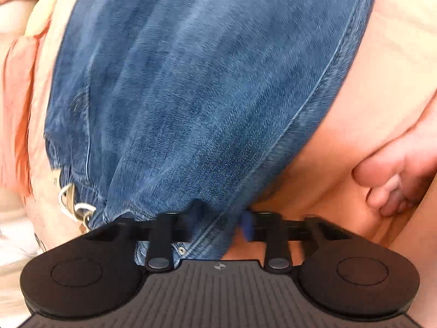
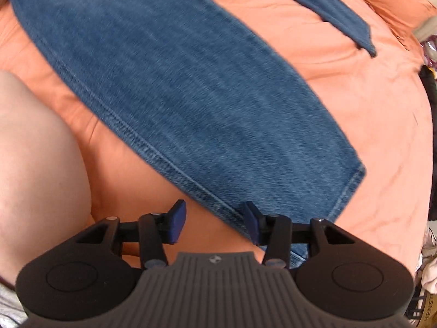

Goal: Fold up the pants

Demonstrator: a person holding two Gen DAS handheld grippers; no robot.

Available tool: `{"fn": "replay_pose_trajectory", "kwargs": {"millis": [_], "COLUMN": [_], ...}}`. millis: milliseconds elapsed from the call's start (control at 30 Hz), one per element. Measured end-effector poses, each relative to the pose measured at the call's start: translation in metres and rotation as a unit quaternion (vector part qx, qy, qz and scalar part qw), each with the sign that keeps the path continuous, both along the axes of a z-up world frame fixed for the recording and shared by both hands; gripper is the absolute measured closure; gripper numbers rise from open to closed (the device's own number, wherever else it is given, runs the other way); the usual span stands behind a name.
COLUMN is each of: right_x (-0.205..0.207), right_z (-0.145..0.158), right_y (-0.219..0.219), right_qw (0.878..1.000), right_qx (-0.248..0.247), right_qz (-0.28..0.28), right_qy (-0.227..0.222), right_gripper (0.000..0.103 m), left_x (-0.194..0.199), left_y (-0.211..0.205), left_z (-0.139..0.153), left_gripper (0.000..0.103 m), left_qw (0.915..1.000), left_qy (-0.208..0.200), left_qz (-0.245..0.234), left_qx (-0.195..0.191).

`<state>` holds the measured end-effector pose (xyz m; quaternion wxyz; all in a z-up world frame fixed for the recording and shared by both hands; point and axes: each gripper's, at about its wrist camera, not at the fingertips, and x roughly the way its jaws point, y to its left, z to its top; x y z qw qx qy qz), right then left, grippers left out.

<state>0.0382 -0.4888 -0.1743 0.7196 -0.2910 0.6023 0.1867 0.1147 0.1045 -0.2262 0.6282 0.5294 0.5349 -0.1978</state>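
Blue denim pants [image 1: 191, 95] lie on an orange bedsheet [image 2: 368, 114]. In the left wrist view my left gripper [image 1: 221, 220] has its jaws around the waistband edge, with denim filling the gap between the blue pads [image 1: 247, 225]; a white drawstring [image 1: 71, 202] hangs at the left. In the right wrist view one pant leg [image 2: 191, 87] stretches diagonally, its hem at the lower right. My right gripper [image 2: 215, 225] is open, its jaws straddling the leg's seamed edge near the hem. The other leg [image 2: 341, 13] lies at the top right.
The person's bare foot [image 1: 404, 175] rests on the sheet at the right of the left wrist view. A bare knee [image 2: 35, 150] fills the left of the right wrist view. Cluttered items [image 2: 428, 268] sit past the bed's right edge.
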Motion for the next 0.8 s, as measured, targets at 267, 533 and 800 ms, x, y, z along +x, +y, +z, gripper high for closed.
{"fn": "replay_pose_trajectory", "kwargs": {"millis": [267,533,800], "right_x": [-0.016,-0.012,0.065], "right_z": [-0.011,0.053,0.115], "right_y": [0.008,0.006,0.025], "right_qw": [0.998,0.981,0.950], "right_qx": [-0.025,-0.024,-0.073], "right_qz": [0.018,-0.028,-0.063], "right_qy": [-0.048,-0.191,-0.297], "right_gripper": [0.096,0.103,0.103], "left_x": [-0.005,0.003,0.065], "left_y": [-0.004,-0.013,-0.014], "left_z": [0.040,0.097,0.160], "left_gripper": [0.096,0.098,0.099], "left_qw": [0.9910,0.9636,0.9367], "left_qy": [-0.102,-0.208,-0.272], "left_qz": [0.062,0.116,0.156], "left_qx": [-0.060,-0.121,-0.156]}}
